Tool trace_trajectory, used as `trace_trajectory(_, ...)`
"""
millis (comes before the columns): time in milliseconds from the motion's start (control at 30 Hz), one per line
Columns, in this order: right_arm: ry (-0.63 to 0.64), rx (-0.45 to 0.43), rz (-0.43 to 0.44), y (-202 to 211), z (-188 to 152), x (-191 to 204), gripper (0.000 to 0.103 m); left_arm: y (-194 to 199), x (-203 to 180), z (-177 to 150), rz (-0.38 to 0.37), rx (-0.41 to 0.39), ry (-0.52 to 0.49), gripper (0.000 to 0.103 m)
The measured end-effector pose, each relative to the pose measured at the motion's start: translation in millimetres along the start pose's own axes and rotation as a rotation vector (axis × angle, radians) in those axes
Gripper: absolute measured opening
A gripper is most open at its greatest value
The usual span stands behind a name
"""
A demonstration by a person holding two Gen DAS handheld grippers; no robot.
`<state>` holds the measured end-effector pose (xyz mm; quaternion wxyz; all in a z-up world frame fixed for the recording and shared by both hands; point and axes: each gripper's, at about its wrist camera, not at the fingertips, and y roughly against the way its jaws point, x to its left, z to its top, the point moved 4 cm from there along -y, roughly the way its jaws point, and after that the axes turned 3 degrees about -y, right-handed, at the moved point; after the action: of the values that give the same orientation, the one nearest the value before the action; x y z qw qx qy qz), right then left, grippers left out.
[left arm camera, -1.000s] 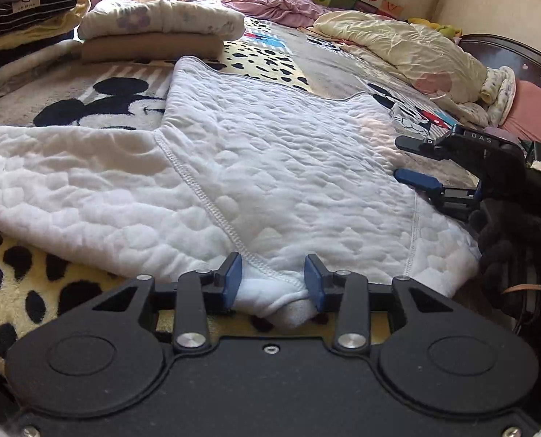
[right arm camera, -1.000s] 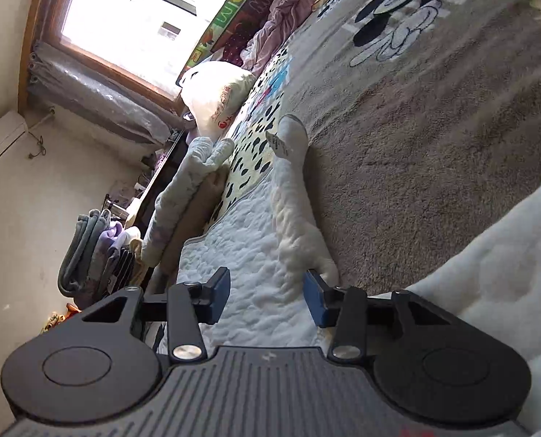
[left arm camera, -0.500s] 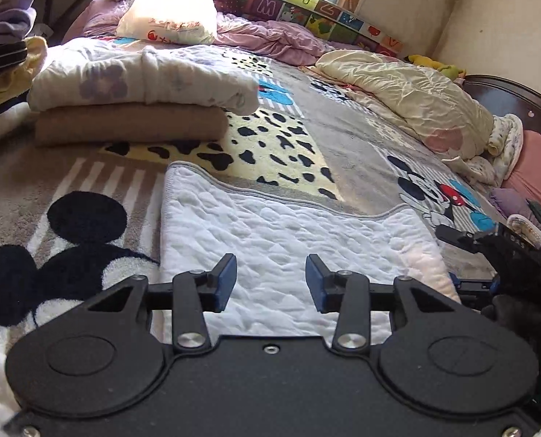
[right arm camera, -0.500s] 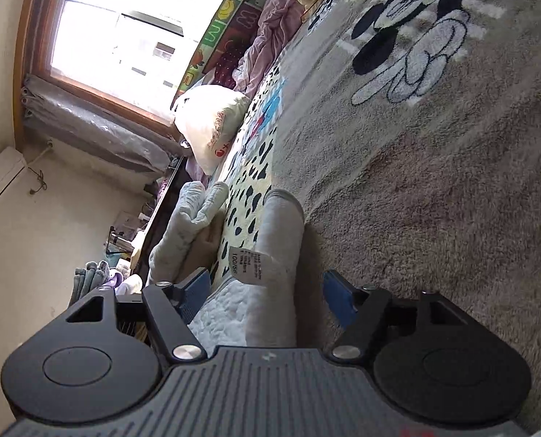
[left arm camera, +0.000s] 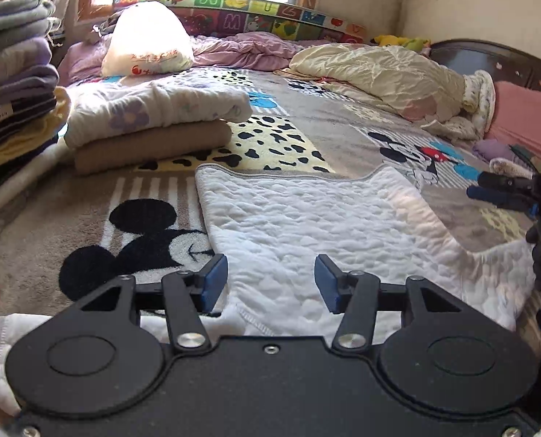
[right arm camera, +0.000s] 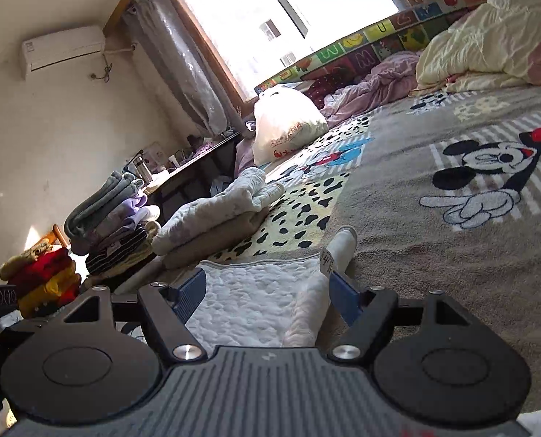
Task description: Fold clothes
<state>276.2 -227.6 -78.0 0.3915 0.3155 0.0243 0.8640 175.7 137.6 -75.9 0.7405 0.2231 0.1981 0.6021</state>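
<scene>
White quilted top (left arm camera: pixel 307 225) lies flat on the bed blanket (left arm camera: pixel 343 123) for folding; left gripper (left arm camera: pixel 270 276) and right gripper (right arm camera: pixel 267 291) both gape, gripping nothing

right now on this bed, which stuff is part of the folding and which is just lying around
Part of the folding:
white quilted top
left tool, open
right tool, open
folded pile
clothes stack

Just lying around:
cartoon blanket
white bag
cream quilt
pink bedding
</scene>
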Motion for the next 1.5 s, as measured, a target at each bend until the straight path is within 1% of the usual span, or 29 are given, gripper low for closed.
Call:
trace_trajectory(67, 0.167, 0.016, -0.029, 25.4, -15.1, 27.2, 0.075, 22.6, -17.6, -19.9, 0.019, 0.01, -0.165, 0.055)
trace_trajectory(167, 0.369, 0.064, -0.09, 60.5, -56.5, 59.4, 0.074, 43.2, -42.9, -55.4, 0.051, 0.02, -0.408, 0.056)
trace_trajectory(233, 0.53, 0.114, -0.148, 73.8, -85.1, 77.3, 0.073, 45.6, -56.3, -78.8, 0.089, 0.024, -0.548, 0.057)
trace_trajectory(300, 0.746, 0.141, -0.189, 79.7, -112.4, 101.5, 0.073, 43.5, -68.7, -100.4, 0.126, 0.028, -0.686, 0.057)
trace_trajectory(333, 0.824, 0.172, -0.211, 77.7, -124.3, 107.0, 0.073, 39.6, -74.4, -109.5, 0.149, 0.029, -0.761, 0.057)
trace_trajectory(400, 0.939, 0.258, -0.257, 68.4, -146.0, 108.8, 0.072, 28.7, -83.6, -125.8, 0.216, 0.036, -0.922, 0.057)
trace_trajectory(433, 0.986, 0.284, -0.297, 64.7, -153.3, 106.7, 0.071, 24.0, -86.8, -131.7, 0.248, 0.023, -0.994, 0.057)
trace_trajectory(467, 1.015, 0.285, -0.333, 63.1, -157.1, 103.2, 0.071, 19.5, -89.8, -137.3, 0.278, 0.011, -1.061, 0.057)
trace_trajectory(533, 1.035, 0.262, -0.352, 63.9, -155.4, 100.2, 0.071, 15.0, -92.1, -142.2, 0.303, -0.019, -1.126, 0.056)
trace_trajectory(600, 1.076, 0.244, -0.38, 61.0, -156.2, 98.6, 0.072, 9.5, -90.9, -140.5, 0.316, -0.045, -1.136, 0.056)
trace_trajectory(667, 1.141, 0.232, -0.375, 53.7, -164.0, 96.6, 0.072, 3.3, -89.4, -138.8, 0.327, -0.065, -1.154, 0.045)
trace_trajectory(700, 1.156, 0.225, -0.37, 50.4, -166.5, 96.1, 0.072, -1.0, -88.6, -139.3, 0.333, -0.066, -1.169, 0.036)
trace_trajectory(767, 1.126, 0.233, -0.353, 46.4, -162.7, 94.9, 0.06, -5.7, -86.4, -139.4, 0.343, -0.087, -1.17, 0.029)
trace_trajectory(833, 1.1, 0.265, -0.337, 43.6, -159.7, 93.5, 0.025, -1.3, -83.9, -125.7, 0.356, -0.108, -1.111, 0.019)
trace_trajectory(900, 1.085, 0.298, -0.329, 42.8, -158.0, 91.8, 0.012, 3.2, -81.4, -112.1, 0.369, -0.13, -1.052, 0.01)
trace_trajectory(933, 1.066, 0.29, -0.331, 45.2, -152.9, 92.0, 0.01, 5.4, -80.2, -105.2, 0.375, -0.14, -1.022, 0.008)
trace_trajectory(1067, 1.022, 0.206, -0.349, 60.2, -122.9, 104.2, 0.009, 14.6, -75.0, -77.5, 0.399, -0.182, -0.903, 0.006)
trace_trajectory(1100, 1.022, 0.183, -0.351, 63.8, -114.3, 109.2, 0.009, 18.3, -73.7, -65.9, 0.401, -0.195, -0.87, 0.006)
trace_trajectory(1167, 1.028, 0.139, -0.351, 71.2, -96.3, 120.8, 0.009, 26.6, -73.4, -43.2, 0.415, -0.223, -0.841, 0.006)
trace_trajectory(1267, 1.024, 0.073, -0.347, 84.9, -63.6, 139.0, 0.009, 43.8, -71.5, -7.4, 0.404, -0.27, -0.761, 0.006)
trace_trajectory(1367, 1.02, 0.02, -0.343, 101.7, -27.7, 155.9, 0.009, 66.3, -75.0, 26.7, 0.42, -0.326, -0.744, 0.006)
trace_trajectory(1433, 1.012, -0.004, -0.328, 116.2, -5.6, 168.4, 0.009, 84.8, -77.4, 46.5, 0.417, -0.362, -0.721, 0.006)
trace_trajectory(1500, 1.019, -0.021, -0.309, 134.8, 8.9, 182.9, 0.009, 107.1, -81.2, 61.1, 0.411, -0.392, -0.699, 0.006)
